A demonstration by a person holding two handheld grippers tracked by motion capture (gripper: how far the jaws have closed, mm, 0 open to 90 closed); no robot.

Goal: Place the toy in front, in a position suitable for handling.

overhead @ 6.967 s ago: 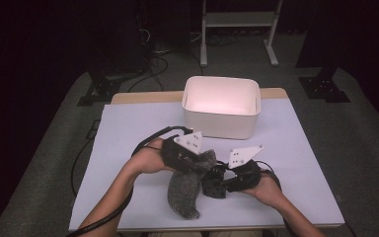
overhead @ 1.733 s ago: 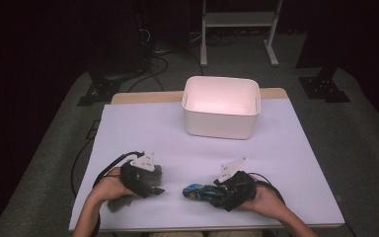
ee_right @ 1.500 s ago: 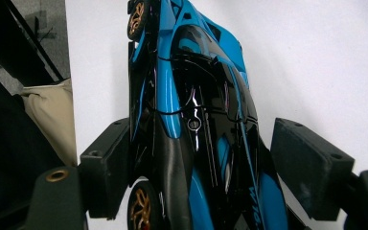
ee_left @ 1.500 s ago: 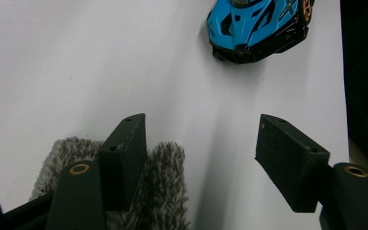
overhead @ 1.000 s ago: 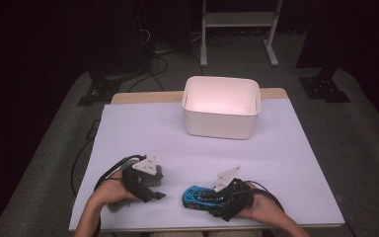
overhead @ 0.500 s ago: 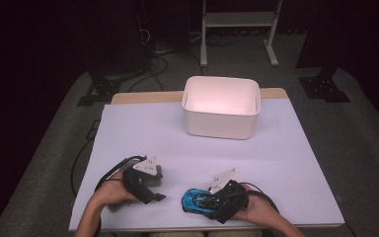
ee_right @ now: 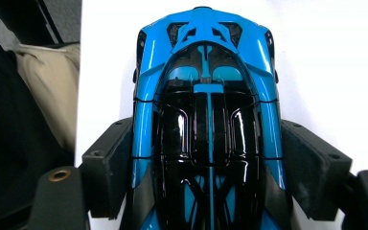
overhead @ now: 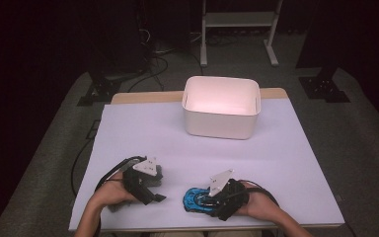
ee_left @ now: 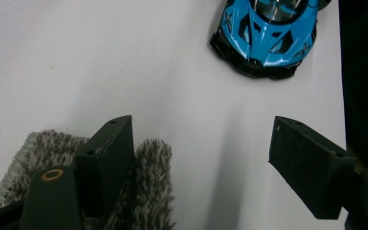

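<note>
At the left, near the front edge of the tabletop (overhead: 128, 128), the left gripper (overhead: 150, 190) rests low with its jaws apart; they have just been opening, and nothing is clamped between them. One jaw lies on a grey fuzzy cloth (ee_left: 148, 182), which sits on the tabletop under the left hand (overhead: 109, 193), while the other jaw stands over bare white surface. The cloth looks soft, limp and light: it would likely sag and fold when lifted, so a pinch at a bunched edge or a corner would serve better than a flat press on its middle. Further right, just beside the left gripper, lies a blue toy car (ee_right: 206, 96) at the front of the tabletop. The right gripper (ee_right: 206, 167) straddles it, one jaw against each flank at the middle of the body; the jaws have just been closing on it, and the pads appear to press on its sides. The car looks rigid and light, with a glossy, probably slippery shell; its narrow spoiler and thin trim seem the fragile parts, so the broad flanks between the wheels are the sensible place to hold, as now. Behind both, at the far middle of the tabletop and well apart from the hands, stands a white bin (overhead: 222, 126), open-topped and seemingly empty. Counted: one cloth, one car, one bin, two grippers.
</note>
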